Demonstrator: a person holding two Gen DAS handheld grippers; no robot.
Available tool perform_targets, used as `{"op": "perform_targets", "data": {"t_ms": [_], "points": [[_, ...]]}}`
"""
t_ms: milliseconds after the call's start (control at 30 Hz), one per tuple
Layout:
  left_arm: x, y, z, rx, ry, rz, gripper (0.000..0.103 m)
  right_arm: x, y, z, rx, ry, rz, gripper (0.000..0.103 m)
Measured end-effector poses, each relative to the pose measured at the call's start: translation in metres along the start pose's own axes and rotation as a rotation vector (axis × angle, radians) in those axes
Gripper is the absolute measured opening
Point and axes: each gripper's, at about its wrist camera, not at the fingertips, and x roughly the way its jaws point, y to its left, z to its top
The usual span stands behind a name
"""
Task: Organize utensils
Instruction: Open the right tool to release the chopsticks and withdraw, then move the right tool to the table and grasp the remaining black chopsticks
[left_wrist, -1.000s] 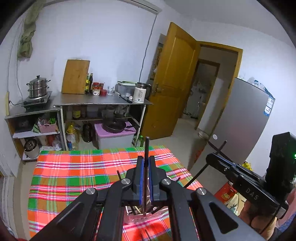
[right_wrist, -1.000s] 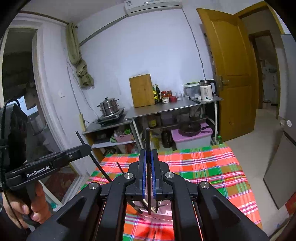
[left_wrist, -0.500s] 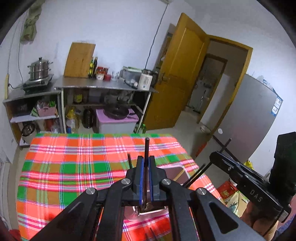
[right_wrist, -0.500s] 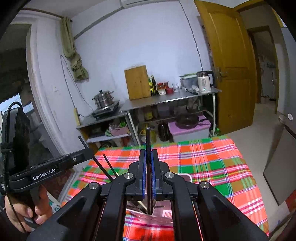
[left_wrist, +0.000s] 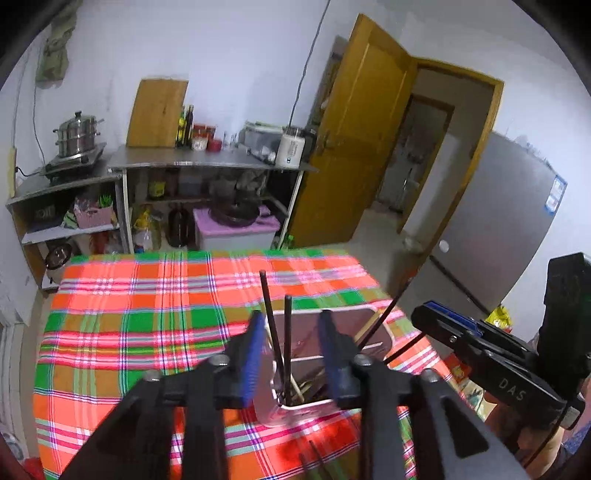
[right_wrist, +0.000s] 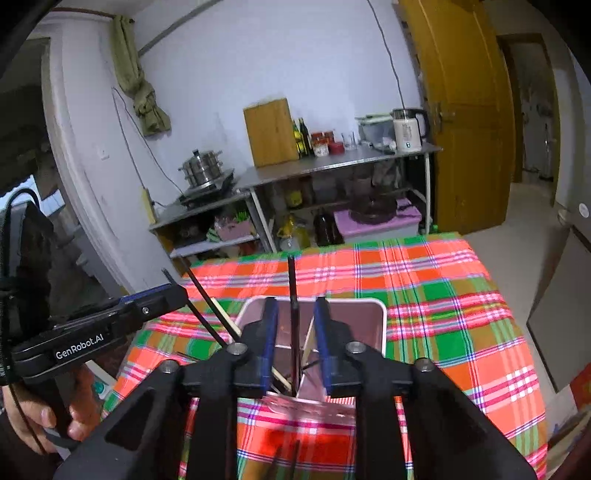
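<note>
- Left wrist view: your left gripper (left_wrist: 291, 354) hangs right over the pink-rimmed utensil holder (left_wrist: 384, 334), which stands on the plaid tablecloth (left_wrist: 129, 325) at its near right part.
- Its jaws have just been opening and now stand apart; two black chopsticks (left_wrist: 287, 332) rise between the blue pads (left_wrist: 253, 354), touching neither, their lower ends down inside the holder.
- To the right of the holder in this view, your right gripper (left_wrist: 443, 325) reaches in from the side, with more black chopsticks leaning out of the holder beneath it.
- Right wrist view: your right gripper (right_wrist: 295, 347) is also just above the holder (right_wrist: 382, 321), and its jaws have likewise just been opening.
- One black chopstick (right_wrist: 292, 295) stands upright between its parted pads, free of both, its tip in the holder among pale wooden sticks (right_wrist: 308, 343).
- Left of the holder here, your left hand (right_wrist: 59, 413) grips the handle of the left gripper (right_wrist: 162, 295).
</note>
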Motion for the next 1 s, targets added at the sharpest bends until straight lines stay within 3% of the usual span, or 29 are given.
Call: {"op": "perform_targets", "data": {"t_ms": [200, 433, 700, 1000], "points": [[-0.038, 0.000, -0.002, -0.003, -0.070, 0.002, 0.037, -0.036, 0.002, 0.001, 0.002, -0.053, 0.009, 0.027], [-0.072, -0.012, -0.044, 0.033, -0.091, 0.023, 0.037, -0.066, -0.001, -0.029, 0.008, -0.060, 0.001, 0.027], [-0.081, -0.023, -0.113, 0.051, -0.027, 0.050, 0.037, -0.075, -0.015, -0.087, 0.053, 0.022, 0.000, 0.027], [-0.074, -0.009, -0.177, 0.012, 0.077, 0.087, 0.037, -0.068, -0.029, -0.148, 0.090, 0.153, 0.002, 0.027]]}}
